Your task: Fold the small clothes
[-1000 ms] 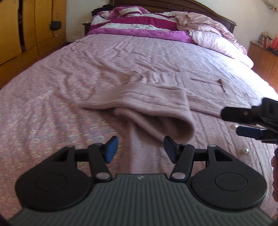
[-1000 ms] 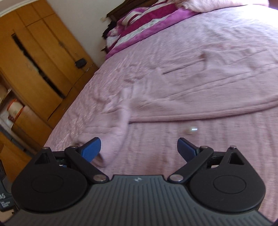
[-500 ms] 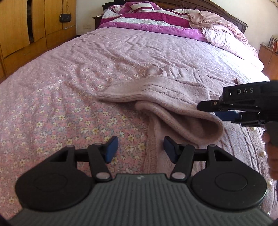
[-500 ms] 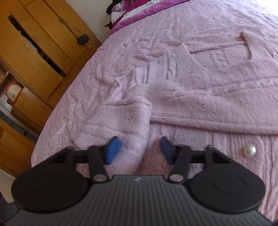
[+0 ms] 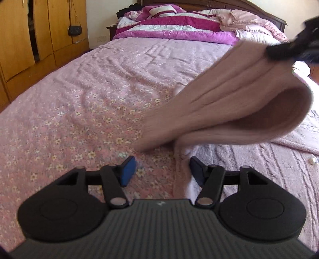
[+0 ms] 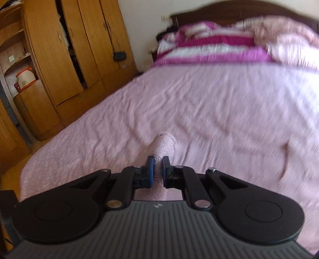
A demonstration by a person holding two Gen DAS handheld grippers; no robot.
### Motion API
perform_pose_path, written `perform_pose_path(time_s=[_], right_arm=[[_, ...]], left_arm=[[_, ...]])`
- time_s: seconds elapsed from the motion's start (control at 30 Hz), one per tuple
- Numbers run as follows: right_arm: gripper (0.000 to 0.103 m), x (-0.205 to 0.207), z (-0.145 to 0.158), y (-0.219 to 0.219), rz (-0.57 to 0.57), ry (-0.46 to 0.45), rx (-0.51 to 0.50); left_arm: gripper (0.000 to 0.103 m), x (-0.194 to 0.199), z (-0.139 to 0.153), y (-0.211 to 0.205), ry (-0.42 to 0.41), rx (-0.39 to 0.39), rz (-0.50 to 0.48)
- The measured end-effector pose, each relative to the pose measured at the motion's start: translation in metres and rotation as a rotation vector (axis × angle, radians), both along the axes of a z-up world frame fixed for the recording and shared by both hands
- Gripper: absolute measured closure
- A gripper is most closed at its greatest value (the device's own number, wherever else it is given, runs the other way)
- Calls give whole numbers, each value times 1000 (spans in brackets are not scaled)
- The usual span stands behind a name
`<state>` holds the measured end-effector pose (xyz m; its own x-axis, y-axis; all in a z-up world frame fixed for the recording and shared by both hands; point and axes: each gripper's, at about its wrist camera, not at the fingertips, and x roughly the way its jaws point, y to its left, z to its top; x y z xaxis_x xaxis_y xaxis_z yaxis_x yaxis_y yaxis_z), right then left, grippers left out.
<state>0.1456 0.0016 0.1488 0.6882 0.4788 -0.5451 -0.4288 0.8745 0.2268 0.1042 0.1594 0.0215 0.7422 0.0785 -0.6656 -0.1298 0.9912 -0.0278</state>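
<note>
Left wrist: sweater (image 5: 229,107) sleeve is lifted off the bed (image 5: 99,83) by the right claw (image 5: 287,47); the body lies flat beside it. Left claw (image 5: 161,171), empty and half spread, has just opened further.

Right wrist: right claw (image 6: 157,171), just closed, is pinched on the cuff. No fold is laid yet; most is judged left.

A wooden wardrobe (image 6: 65,65) lines the wall, a small black bag (image 5: 75,30) hanging from it. A striped magenta quilt (image 5: 179,25) lies bunched by the headboard (image 6: 229,12); on a shelf sits perhaps a jug (image 6: 25,77).
</note>
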Motion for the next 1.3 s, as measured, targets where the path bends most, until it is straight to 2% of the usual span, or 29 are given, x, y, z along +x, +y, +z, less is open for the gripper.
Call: perform_pose_path(time_s=[0.1, 0.17, 0.33, 0.4, 0.5, 0.53, 0.6, 0.73, 0.77, 0.8, 0.87, 0.9, 1.07, 1.3], right_arm=[[94, -4, 10, -13, -29, -75, -42], [94, -4, 6, -22, -52, -81, -74], [94, 5, -30, -46, -133, -23, -156], [94, 10, -50, -52, -131, 20, -191], [93, 20, -79, -61, -143, 113, -220], [92, 19, -83, -63, -152, 108, -205], [78, 16, -84, -67, -160, 103, -182], [71, 7, -72, -66, -171, 81, -172], [68, 2, -66, -67, -176, 58, -154], [61, -4, -60, -65, -181, 25, -136], [48, -20, -49, -59, -165, -29, -108], [45, -24, -46, -54, -138, -46, -93], [45, -28, -45, -24, 31, -3, -73], [45, -21, -74, 13, 44, 74, -91]], left_arm=[[36, 1, -1, -1, -3, 2, -3], [35, 0, -2, -3, -6, 24, -9], [34, -1, -6, -6, -12, 33, -7], [34, 0, -7, -6, -13, 31, -10], [34, -2, -9, -6, -19, 44, -20], [34, -2, -10, -6, -21, 46, -22], [33, -2, -10, -5, -23, 44, -20], [33, -4, -11, -5, -31, 40, -19], [33, -4, -12, -5, -34, 42, -19], [33, -5, -13, -6, -36, 42, -19], [32, -5, -13, -5, -35, 40, -18], [32, -5, -13, -4, -35, 36, -19], [31, -5, -14, -2, -35, 21, -19], [30, -6, -15, -2, -44, 24, -25]])
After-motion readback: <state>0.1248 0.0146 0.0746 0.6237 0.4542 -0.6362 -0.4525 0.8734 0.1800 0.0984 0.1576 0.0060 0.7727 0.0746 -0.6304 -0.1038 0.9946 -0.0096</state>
